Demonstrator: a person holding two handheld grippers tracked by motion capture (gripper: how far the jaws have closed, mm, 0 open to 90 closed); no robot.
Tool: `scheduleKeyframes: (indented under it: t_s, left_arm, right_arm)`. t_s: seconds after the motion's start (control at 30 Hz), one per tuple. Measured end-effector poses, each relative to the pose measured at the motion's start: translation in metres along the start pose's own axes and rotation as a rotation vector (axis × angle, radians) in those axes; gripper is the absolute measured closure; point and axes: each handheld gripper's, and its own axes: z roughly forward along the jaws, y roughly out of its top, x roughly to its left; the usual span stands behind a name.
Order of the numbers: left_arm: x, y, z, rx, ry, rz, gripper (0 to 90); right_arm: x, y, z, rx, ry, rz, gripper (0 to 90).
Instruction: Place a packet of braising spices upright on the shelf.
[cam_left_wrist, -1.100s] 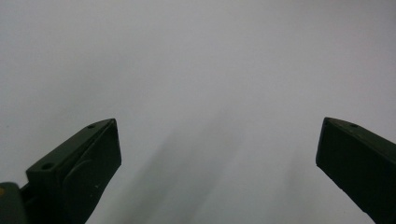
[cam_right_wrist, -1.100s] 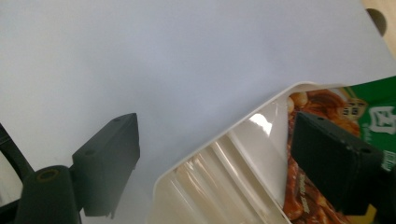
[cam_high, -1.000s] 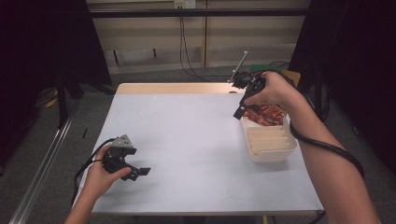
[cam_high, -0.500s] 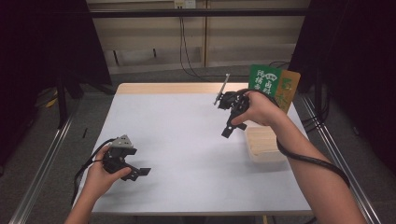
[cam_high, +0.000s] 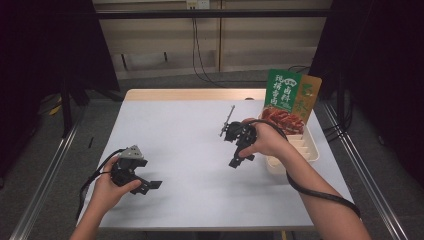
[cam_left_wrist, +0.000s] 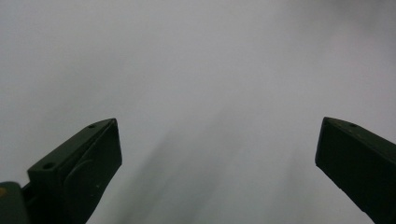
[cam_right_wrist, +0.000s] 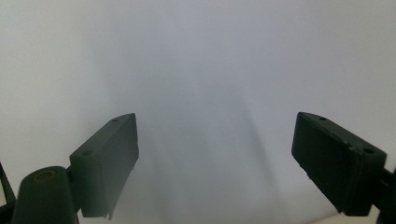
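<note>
A green and orange snack packet (cam_high: 289, 101) stands upright in the far end of a white tray (cam_high: 310, 151) at the table's right side. My right gripper (cam_high: 235, 161) hangs over the table just left of the tray, pointing down. Its jaws stand wide apart in the right gripper view (cam_right_wrist: 215, 163), with only bare white table between them. My left gripper (cam_high: 149, 186) rests low near the front left of the table. In the left gripper view (cam_left_wrist: 217, 168) its jaws are spread wide over the bare tabletop.
The white table (cam_high: 185, 135) has a wooden strip along its far edge (cam_high: 195, 94). Metal rails run along both sides on the floor. Cables trail from both grippers and hang down the back wall.
My right gripper has moved from above the tray, leftward and toward the front, over the table. The packet now stands uncovered in the tray. The left gripper has stayed put.
</note>
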Motion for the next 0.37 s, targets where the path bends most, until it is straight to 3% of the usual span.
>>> scheduleKeyframes:
  t_s: [0.2,0.27,0.37]
  left_arm:
    - [-0.001,-0.001,0.003,0.006,-0.001,0.002,0.4]
    - [0.0,-0.001,0.004,-0.002,-0.008,0.001,0.4]
    - [-0.001,-0.002,0.006,0.01,-0.004,0.008,0.4]
  right_arm:
    - [0.01,-0.009,0.017,-0.082,0.063,0.02,14.5]
    - [0.014,-0.013,0.023,-0.092,0.042,0.044,14.7]
    - [0.018,-0.015,0.026,-0.115,0.023,0.039,14.6]
